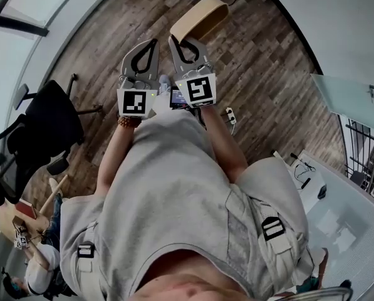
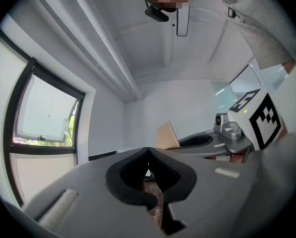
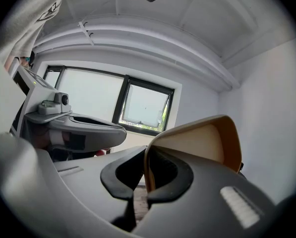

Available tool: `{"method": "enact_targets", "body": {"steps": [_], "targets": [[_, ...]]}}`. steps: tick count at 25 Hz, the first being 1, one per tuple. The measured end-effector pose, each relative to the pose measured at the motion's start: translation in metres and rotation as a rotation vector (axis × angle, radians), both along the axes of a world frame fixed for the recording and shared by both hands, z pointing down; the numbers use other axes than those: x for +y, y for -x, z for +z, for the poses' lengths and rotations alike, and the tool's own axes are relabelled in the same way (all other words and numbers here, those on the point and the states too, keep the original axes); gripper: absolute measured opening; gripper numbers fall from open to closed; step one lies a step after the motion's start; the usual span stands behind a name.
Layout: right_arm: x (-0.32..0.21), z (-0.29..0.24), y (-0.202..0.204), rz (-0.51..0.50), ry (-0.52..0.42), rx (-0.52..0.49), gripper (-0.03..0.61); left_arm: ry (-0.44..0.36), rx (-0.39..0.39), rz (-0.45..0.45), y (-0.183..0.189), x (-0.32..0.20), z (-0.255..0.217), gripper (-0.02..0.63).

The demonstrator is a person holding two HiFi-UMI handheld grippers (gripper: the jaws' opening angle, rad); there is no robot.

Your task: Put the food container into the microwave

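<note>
A tan food container (image 1: 199, 17) hangs over the wood floor in the head view, and my right gripper (image 1: 177, 42) is shut on its rim. In the right gripper view the thin container wall (image 3: 202, 143) runs between the closed jaws of the right gripper (image 3: 147, 155). My left gripper (image 1: 154, 42) is held just left of it, shut and empty; its tips (image 2: 148, 150) meet with nothing between them. The container (image 2: 167, 135) also shows beyond them in the left gripper view. Both grippers are held in front of the person's torso. No microwave is in view.
A black office chair (image 1: 46, 127) stands at the left. A white desk (image 1: 337, 212) with small items and a glass panel (image 1: 346, 99) are at the right. A power strip (image 1: 230, 115) lies on the floor. Another person (image 1: 36, 262) sits at the lower left.
</note>
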State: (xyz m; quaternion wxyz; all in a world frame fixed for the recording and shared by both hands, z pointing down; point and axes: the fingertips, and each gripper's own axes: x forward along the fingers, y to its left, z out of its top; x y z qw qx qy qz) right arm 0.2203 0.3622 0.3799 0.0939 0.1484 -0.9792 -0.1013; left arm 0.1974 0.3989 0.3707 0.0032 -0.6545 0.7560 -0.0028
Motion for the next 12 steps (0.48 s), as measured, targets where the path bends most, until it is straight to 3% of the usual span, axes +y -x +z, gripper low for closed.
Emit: {"method": "enact_targets", "body": {"steps": [12], "targets": [[-0.114,0.017,0.028,0.006,0.003,0.060,0.029,-0.001,-0.025,0.054,0.028,-0.118,0.006,-0.003]]}}
